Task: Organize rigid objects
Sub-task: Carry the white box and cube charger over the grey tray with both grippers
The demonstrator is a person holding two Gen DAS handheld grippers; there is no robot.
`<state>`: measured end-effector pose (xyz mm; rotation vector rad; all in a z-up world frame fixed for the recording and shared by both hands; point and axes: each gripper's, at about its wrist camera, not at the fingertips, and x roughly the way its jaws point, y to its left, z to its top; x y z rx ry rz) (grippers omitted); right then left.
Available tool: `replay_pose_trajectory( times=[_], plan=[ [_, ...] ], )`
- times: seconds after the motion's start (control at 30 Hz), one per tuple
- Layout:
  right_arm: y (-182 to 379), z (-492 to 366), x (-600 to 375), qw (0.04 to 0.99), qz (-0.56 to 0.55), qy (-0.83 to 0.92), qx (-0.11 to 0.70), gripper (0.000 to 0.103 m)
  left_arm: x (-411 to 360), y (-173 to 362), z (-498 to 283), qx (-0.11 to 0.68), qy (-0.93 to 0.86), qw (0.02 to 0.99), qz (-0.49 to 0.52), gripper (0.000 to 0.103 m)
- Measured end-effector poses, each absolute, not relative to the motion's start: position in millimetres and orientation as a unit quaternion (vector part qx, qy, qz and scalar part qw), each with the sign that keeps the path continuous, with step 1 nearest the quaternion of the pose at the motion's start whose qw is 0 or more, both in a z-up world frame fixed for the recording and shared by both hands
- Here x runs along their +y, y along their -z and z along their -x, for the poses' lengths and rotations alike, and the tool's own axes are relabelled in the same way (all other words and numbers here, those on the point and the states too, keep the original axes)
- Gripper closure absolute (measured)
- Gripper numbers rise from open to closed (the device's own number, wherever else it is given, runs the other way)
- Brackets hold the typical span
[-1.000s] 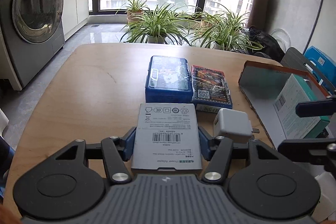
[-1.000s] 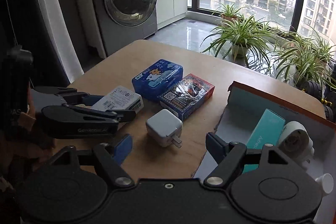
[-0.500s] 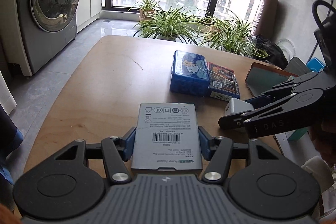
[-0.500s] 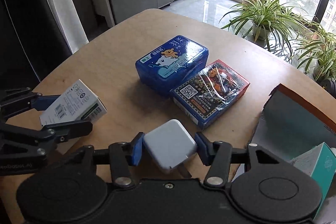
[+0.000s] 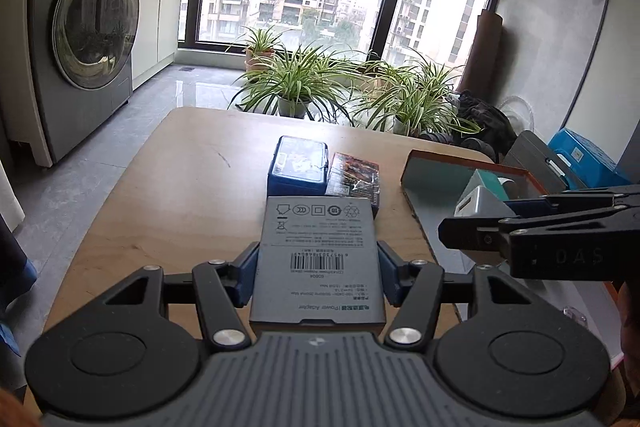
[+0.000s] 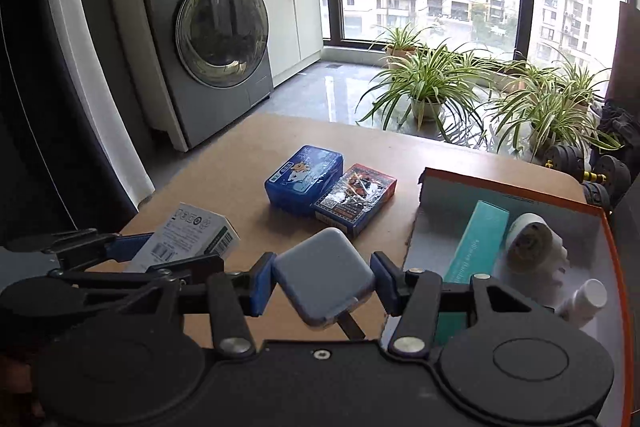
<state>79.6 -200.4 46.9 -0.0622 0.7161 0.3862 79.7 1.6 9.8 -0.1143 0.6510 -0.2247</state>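
The wooden table carries a blue tin, a card pack touching it, and, apparently, an orange-edged box.

My left gripper is a dark grey ribbed body with two round black discs, black angular linkage arms pinned by silver screw heads, and blue pads lining its fingers. My right gripper has the same build in smooth black, with a small screw at its centre and blue pads. Seen from the left wrist view, its side is embossed "DAS".
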Motion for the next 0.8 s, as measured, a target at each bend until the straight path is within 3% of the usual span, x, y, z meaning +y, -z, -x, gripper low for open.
replay_pose_trajectory(
  times=[0.3,0.8],
  plan=[
    [-69.5,-22.5,-246.1,0.943,0.001,-0.133,0.306,0.04,-44.5,-24.1,-45.9,0.305,0.147,0.939,0.053,0.043],
    [-61.2,31.8,-325.5,0.957,-0.052,-0.065,0.278,0.04,-112.4,-23.2,-14.4,0.286,0.192,0.939,0.005,0.043]
  ],
)
